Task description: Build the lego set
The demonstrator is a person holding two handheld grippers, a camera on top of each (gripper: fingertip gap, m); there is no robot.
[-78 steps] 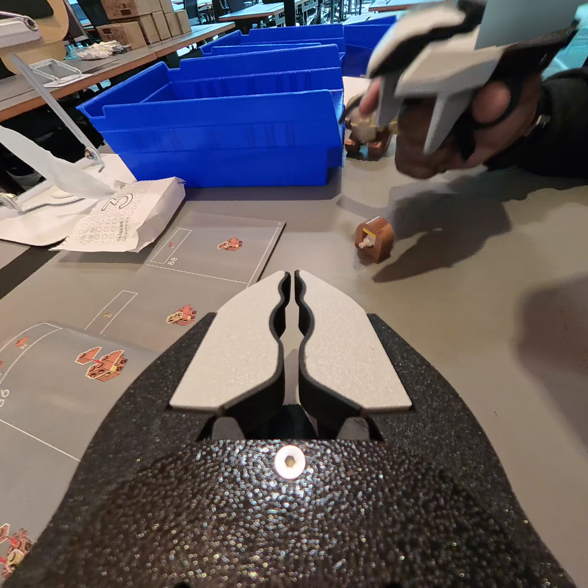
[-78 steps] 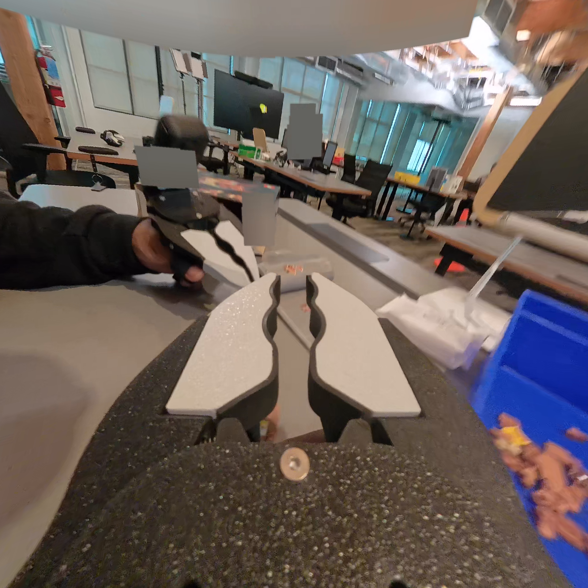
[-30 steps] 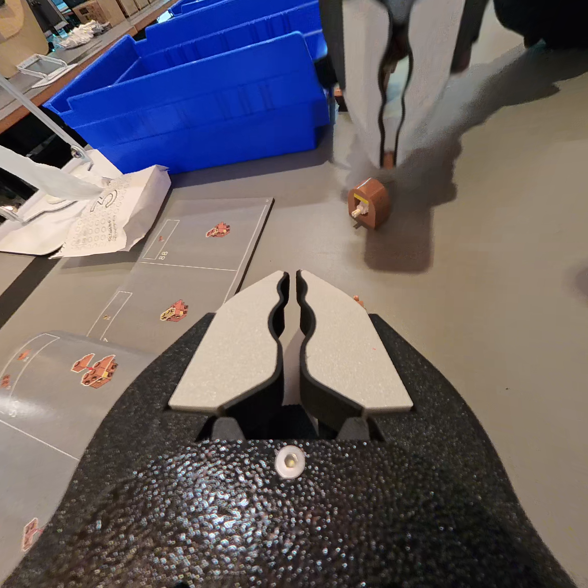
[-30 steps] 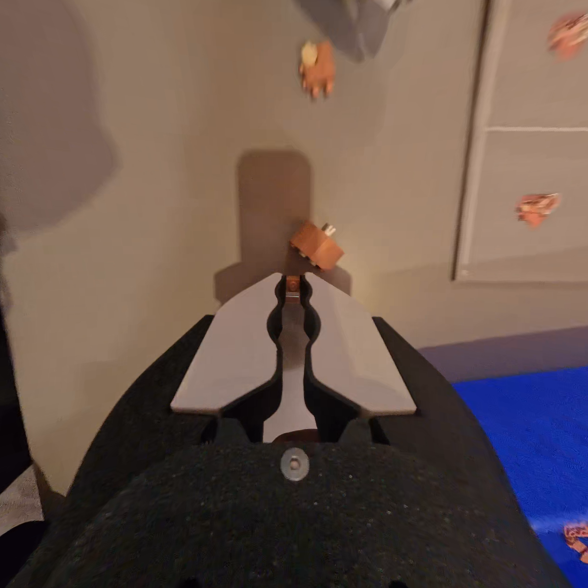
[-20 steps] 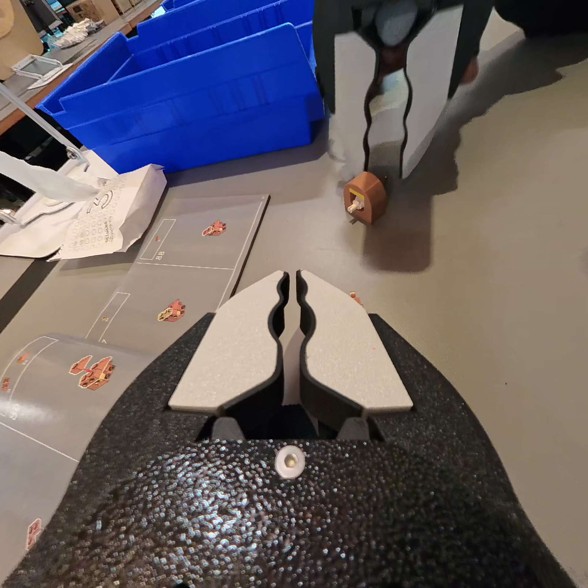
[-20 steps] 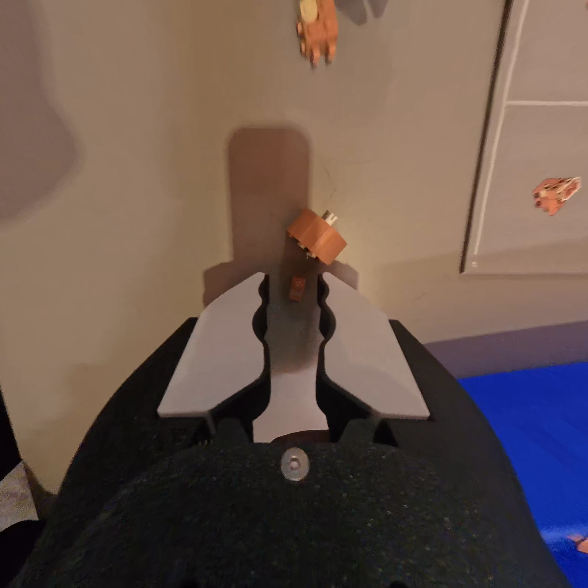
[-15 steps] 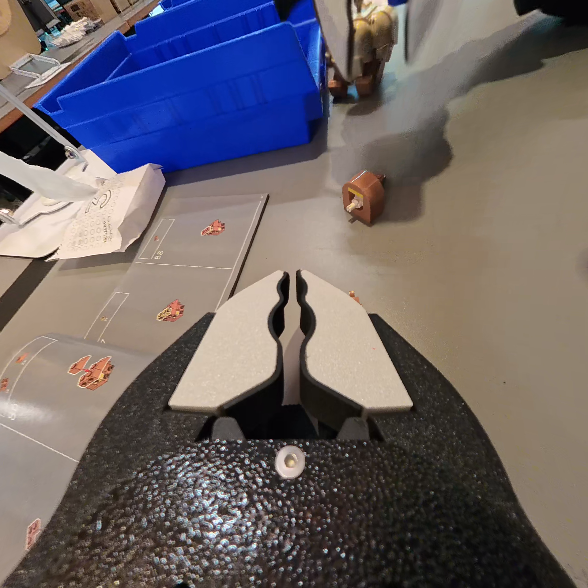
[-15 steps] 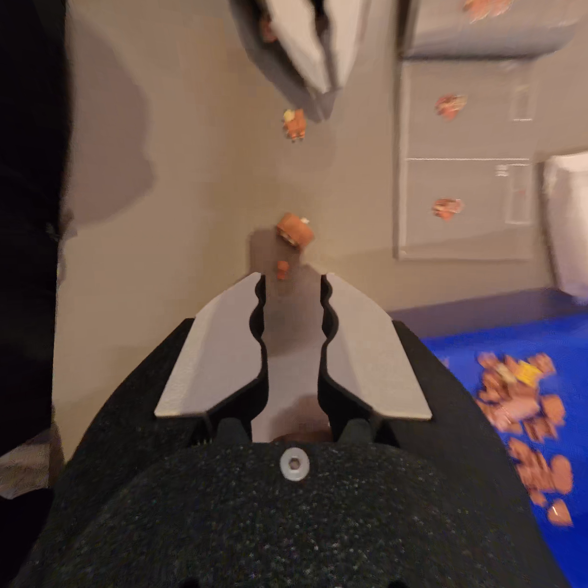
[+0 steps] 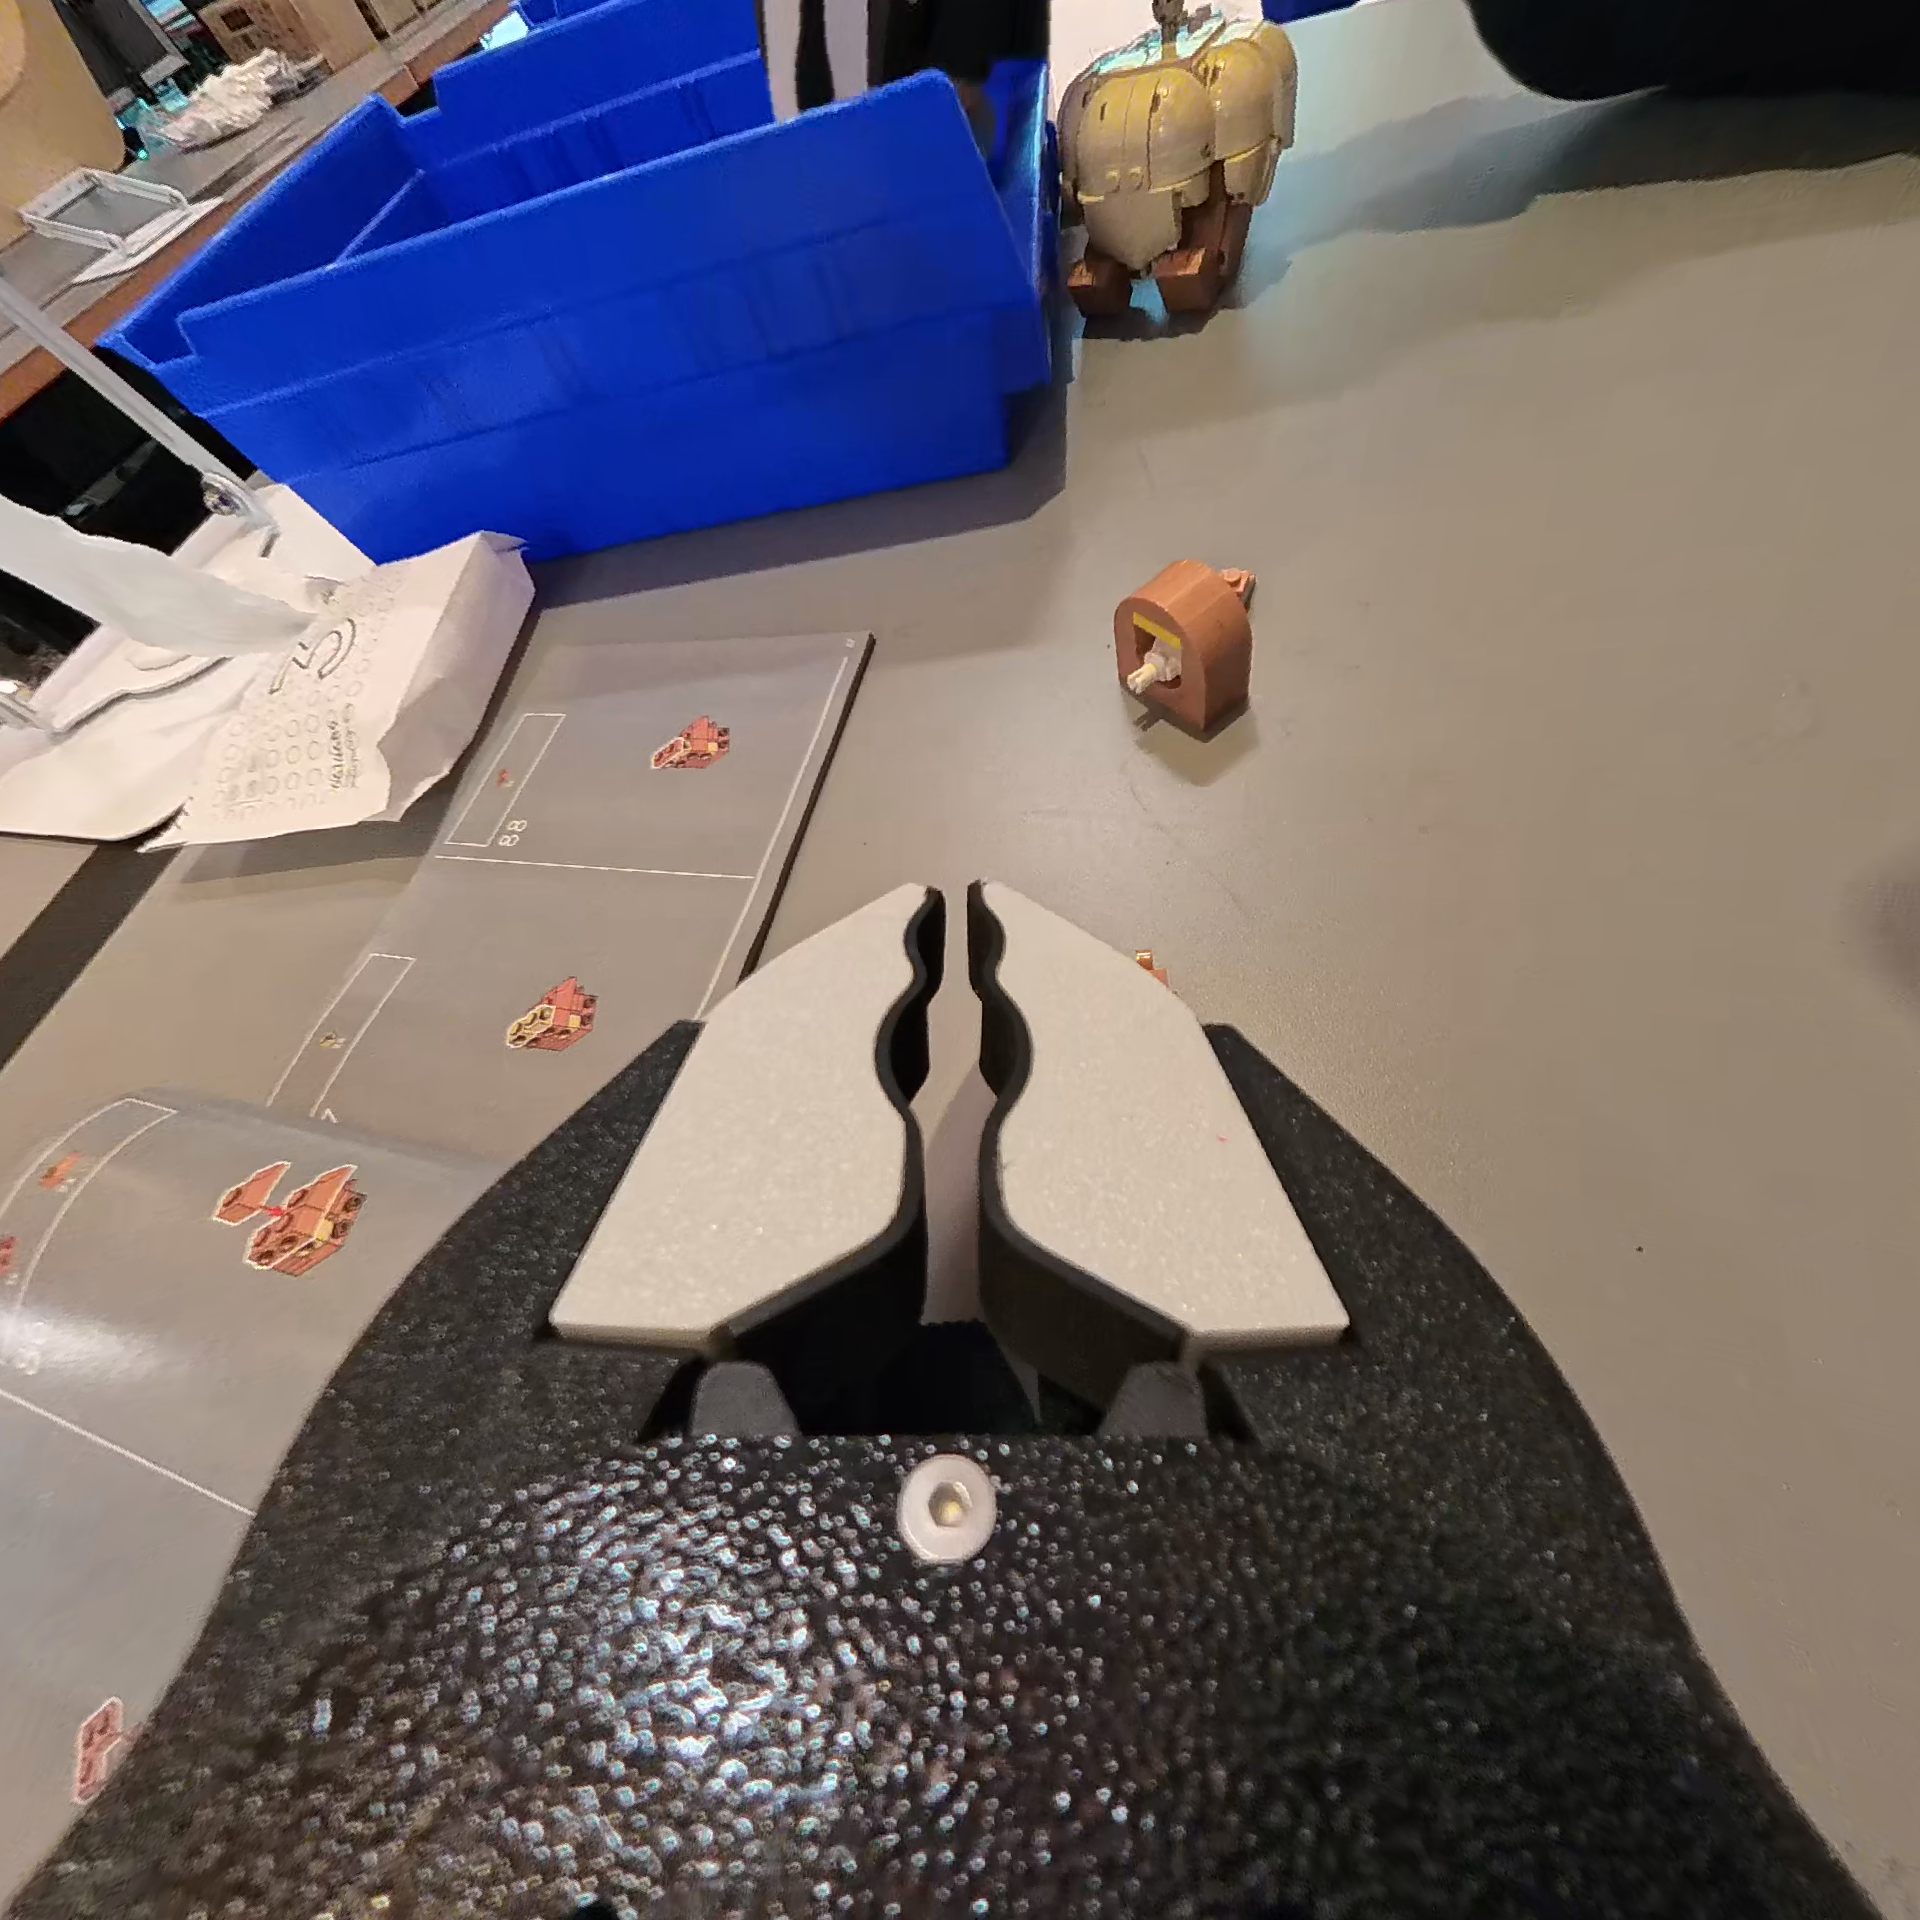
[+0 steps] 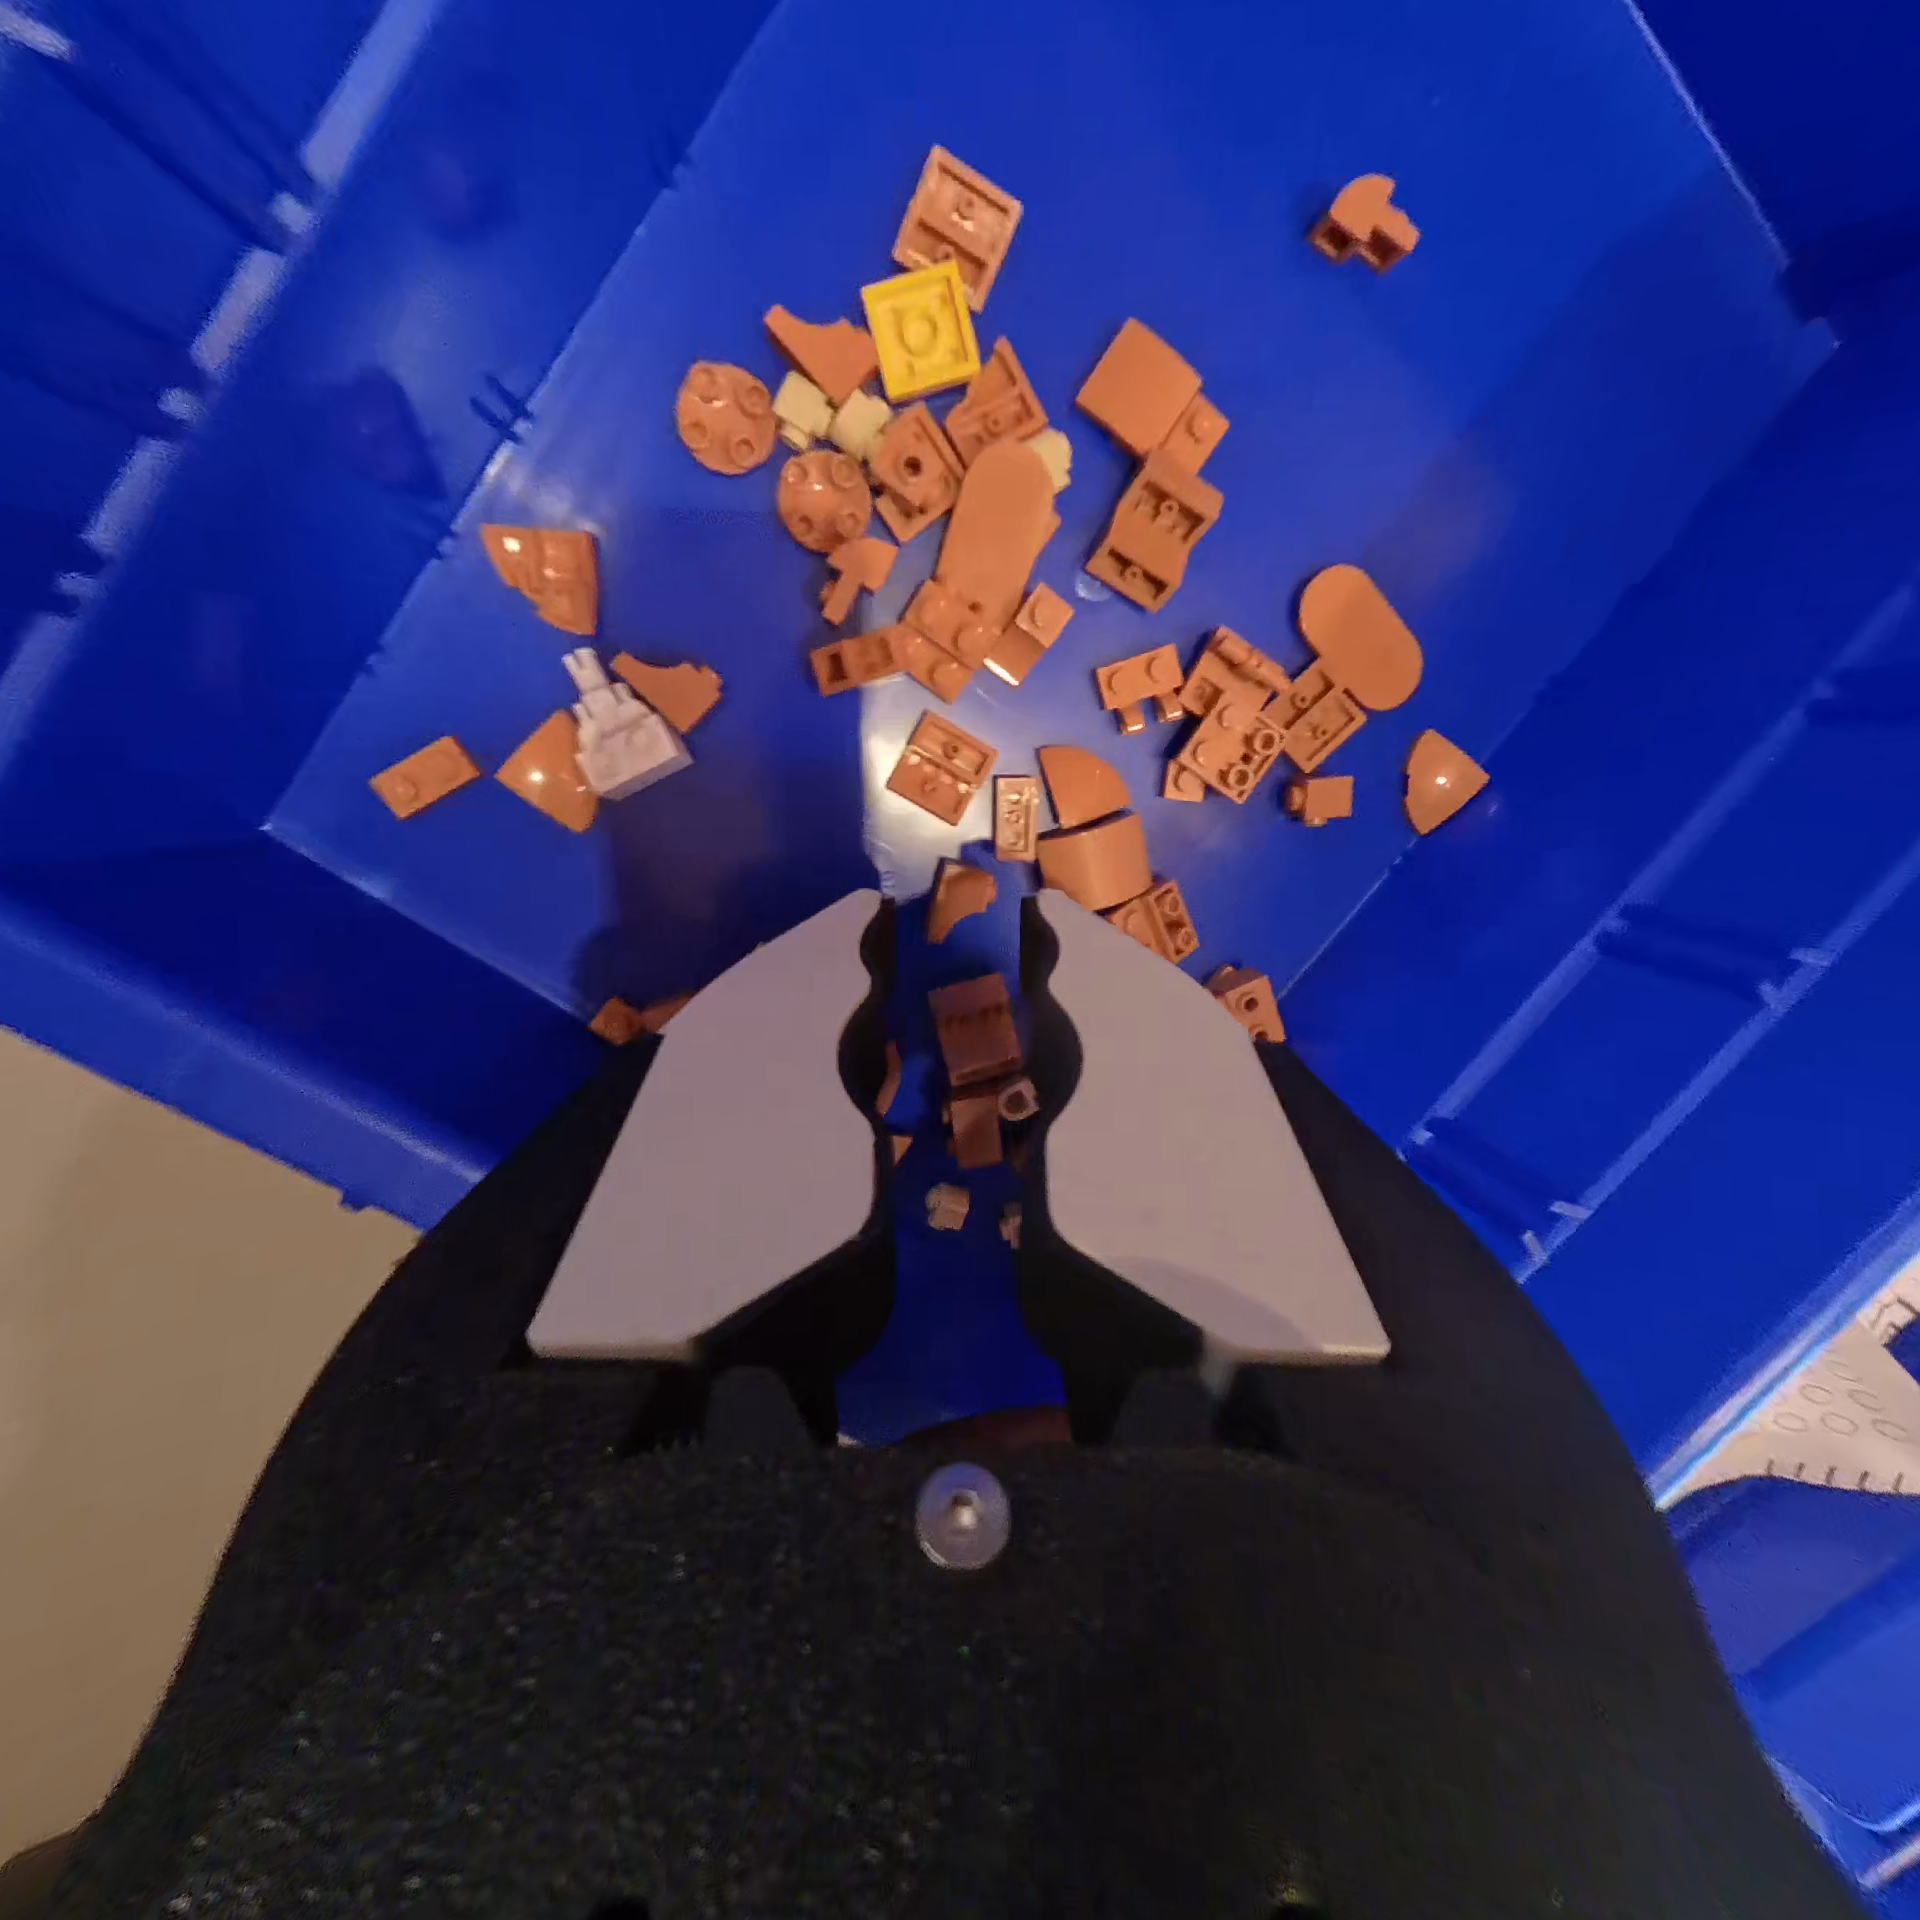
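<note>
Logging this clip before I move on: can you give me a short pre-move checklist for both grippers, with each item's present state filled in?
1. Right gripper over the blue bin of loose bricks: ok.
2. Right fingers parted, nothing pressed between them: ok.
3. Brown brick seen between the right fingers lies loose in the bin, not gripped: ok.
4. Left gripper nearly closed with nothing between its fingers: ok.
5. Brown sub-assembly on the table ahead of the left gripper, unobstructed: ok.
6. Which brick in the bin is wanted: cannot tell.
</note>
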